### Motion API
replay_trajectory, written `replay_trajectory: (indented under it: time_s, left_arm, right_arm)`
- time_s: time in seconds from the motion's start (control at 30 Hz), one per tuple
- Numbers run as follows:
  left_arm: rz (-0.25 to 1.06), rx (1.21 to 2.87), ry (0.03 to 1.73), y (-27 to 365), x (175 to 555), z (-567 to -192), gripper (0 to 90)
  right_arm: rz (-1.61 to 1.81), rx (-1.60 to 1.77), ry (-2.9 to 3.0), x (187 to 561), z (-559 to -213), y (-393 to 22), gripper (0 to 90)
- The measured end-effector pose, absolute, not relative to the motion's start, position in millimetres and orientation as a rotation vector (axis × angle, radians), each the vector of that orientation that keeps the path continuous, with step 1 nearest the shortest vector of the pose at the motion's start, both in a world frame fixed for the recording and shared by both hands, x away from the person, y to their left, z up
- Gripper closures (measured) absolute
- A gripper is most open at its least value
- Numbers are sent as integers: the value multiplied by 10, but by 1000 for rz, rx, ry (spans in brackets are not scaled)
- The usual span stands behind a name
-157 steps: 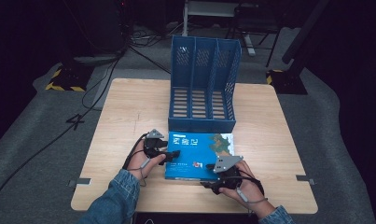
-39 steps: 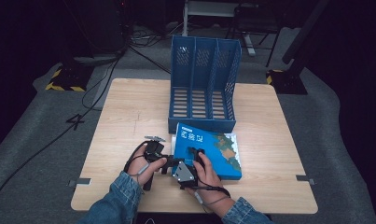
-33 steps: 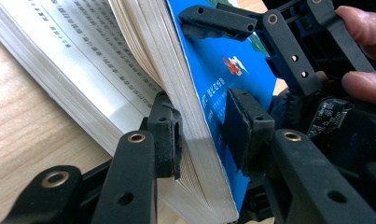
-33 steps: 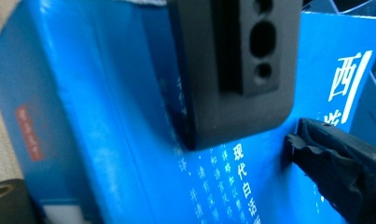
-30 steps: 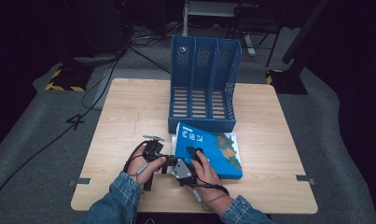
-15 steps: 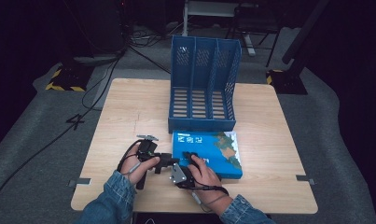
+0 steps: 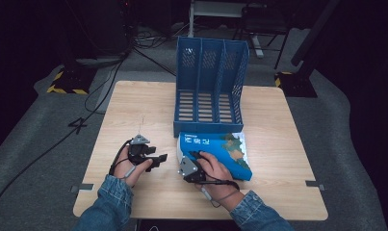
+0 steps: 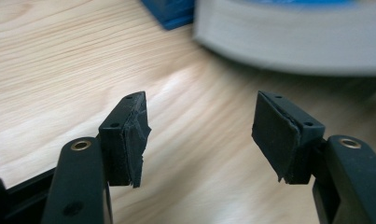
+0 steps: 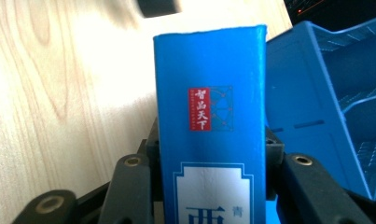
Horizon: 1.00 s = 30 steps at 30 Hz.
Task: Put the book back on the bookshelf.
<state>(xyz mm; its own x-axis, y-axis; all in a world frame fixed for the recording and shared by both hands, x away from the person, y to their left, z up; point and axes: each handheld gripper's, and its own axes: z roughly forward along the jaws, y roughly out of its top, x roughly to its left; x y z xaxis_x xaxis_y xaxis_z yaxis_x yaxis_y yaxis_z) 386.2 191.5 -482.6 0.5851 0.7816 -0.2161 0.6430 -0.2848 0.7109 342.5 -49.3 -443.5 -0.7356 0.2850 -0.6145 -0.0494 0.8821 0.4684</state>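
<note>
A: Book (image 9: 209, 135) sat between the right gripper's (image 9: 209, 154) two black jaws, its blue spine facing the camera on that gripper, a red label with white characters on the spine above the jaws.

B: So those jaws were clamped on it?

A: Yes, one jaw pressed each side of the spine, no gap showing. In the high view the book (image 7: 220, 151) lay ahead of the right gripper (image 7: 194, 163), one edge raised off the wooden table (image 7: 288, 144), the far end touching or just beside the foot of the blue file rack (image 7: 208, 86). The right hand (image 7: 213, 168) was wrapped around the gripper at the book's near left corner.

B: And beyond the jaws in the right gripper view?

A: To the right of them, the rack's (image 9: 335, 93) slotted blue wall, just beside the book. To the left, bare table wood.

B: The other gripper?

A: The left gripper (image 8: 199, 135) had its jaws spread wide with nothing between them but table. Its pads (image 8: 129, 135) looked worn and ragged at the edges. Ahead of the jaws and up to the right was the pale page edge of the book (image 8: 293, 37), blurred, apart from the jaws. In the high view the left gripper (image 7: 158, 159) rested low over the table in the left hand (image 7: 134, 161), pointing toward the book, near the right gripper but not touching it.

B: Sleeves?

A: Denim, on both forearms.
</note>
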Motion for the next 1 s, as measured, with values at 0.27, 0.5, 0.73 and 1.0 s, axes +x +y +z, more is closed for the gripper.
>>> replay_trajectory:
  time_s: [0.27,0.5,0.73,1.0]
  left_arm:
    - [335,2079,1165,2059,3953,-4960,363]
    - [383,2094,1151,2119,3986,-5007,359]
    - [434,2124,1098,2138,4012,-5033,337]
    - [434,2120,1110,2142,4021,-5032,330]
  right_arm:
    - [772,295,2359,3540,-4049,-737,615]
    - [986,451,2375,3669,-3665,-1047,615]
    - [1109,542,2365,3744,-3441,-1249,616]
    - [1262,646,2352,3801,-3182,-1481,616]
